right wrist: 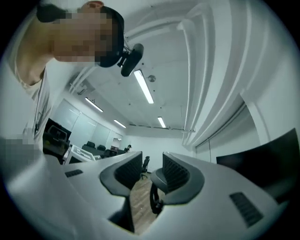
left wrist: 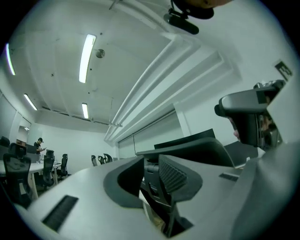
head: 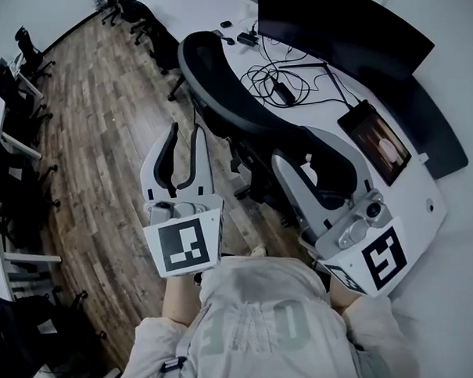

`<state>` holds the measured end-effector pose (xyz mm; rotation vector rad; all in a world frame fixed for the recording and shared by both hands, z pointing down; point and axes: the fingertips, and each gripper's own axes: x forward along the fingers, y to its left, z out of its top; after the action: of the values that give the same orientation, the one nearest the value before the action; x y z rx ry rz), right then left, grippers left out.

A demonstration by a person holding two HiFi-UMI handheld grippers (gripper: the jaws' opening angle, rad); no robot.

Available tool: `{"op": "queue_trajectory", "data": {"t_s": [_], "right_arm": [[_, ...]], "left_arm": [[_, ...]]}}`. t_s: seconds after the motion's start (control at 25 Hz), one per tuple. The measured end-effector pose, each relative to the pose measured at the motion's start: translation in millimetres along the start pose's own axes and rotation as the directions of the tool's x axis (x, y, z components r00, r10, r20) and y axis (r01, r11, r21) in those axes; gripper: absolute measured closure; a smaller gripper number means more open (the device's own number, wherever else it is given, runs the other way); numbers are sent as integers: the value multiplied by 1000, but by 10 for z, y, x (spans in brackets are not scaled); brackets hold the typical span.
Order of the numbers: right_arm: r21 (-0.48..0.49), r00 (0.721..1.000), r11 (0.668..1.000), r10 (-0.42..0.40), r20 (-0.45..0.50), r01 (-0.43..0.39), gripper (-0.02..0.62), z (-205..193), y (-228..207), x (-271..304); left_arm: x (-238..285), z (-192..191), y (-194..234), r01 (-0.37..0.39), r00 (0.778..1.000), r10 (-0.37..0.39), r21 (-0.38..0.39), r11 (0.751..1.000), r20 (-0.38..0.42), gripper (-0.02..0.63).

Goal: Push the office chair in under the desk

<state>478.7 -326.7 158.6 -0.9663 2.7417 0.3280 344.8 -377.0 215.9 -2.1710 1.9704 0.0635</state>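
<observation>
The black office chair point(head: 216, 75) stands on the wooden floor with its curved backrest towards me, beside the white desk point(head: 414, 216) on the right. My left gripper point(head: 185, 132) hangs just left of the backrest, jaws apart, with only floor between them. In the left gripper view the chair's black frame point(left wrist: 152, 185) shows through the gap of that gripper point(left wrist: 150, 173). My right gripper point(head: 299, 149) is over the chair's seat side near the desk edge, open. The right gripper view shows floor and a black chair part point(right wrist: 154, 199) beyond its open jaws point(right wrist: 147, 176).
On the desk are a large dark monitor point(head: 339, 23), a tangle of cables point(head: 283, 84) and a tablet point(head: 375, 139). More office chairs stand along the left point(head: 13, 84) and at the far end point(head: 135, 12). Wooden floor point(head: 102, 151) lies left of the chair.
</observation>
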Motion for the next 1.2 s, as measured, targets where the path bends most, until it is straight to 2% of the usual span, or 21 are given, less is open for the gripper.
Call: {"op": "queue_trajectory", "data": {"t_s": [0.12,0.24,0.4,0.6,0.76,0.96,1.2], "right_arm": [[29,999,1000,-3,47,1,470,73,190,106],[11,998,999,-47,44,46,519,4,385,235],[-29,994,994,-109,-13,109,553,-236,656,461],[58,980,983,-165,-115,173,563,-661,942,668],[57,967,980,-179,-183,193,574,-922,1138,800],[41,960,977,-198,-197,210,575,-984,1195,921],[39,952,972,-220,-214,234,575,-1053,1126,955]], "left_arm": [[-147,134,57,-3,999,3,3,1000,32,568],[-311,157,152,27,999,-27,-23,999,19,588],[-496,90,393,67,998,-67,-37,997,-2,589],[-603,-91,696,101,993,-104,-58,993,-51,589],[-585,-173,797,141,987,-146,-82,987,-64,589],[-551,-233,848,183,979,-189,-87,979,-73,589],[-510,-326,906,187,977,-196,-107,977,-88,589]]}}
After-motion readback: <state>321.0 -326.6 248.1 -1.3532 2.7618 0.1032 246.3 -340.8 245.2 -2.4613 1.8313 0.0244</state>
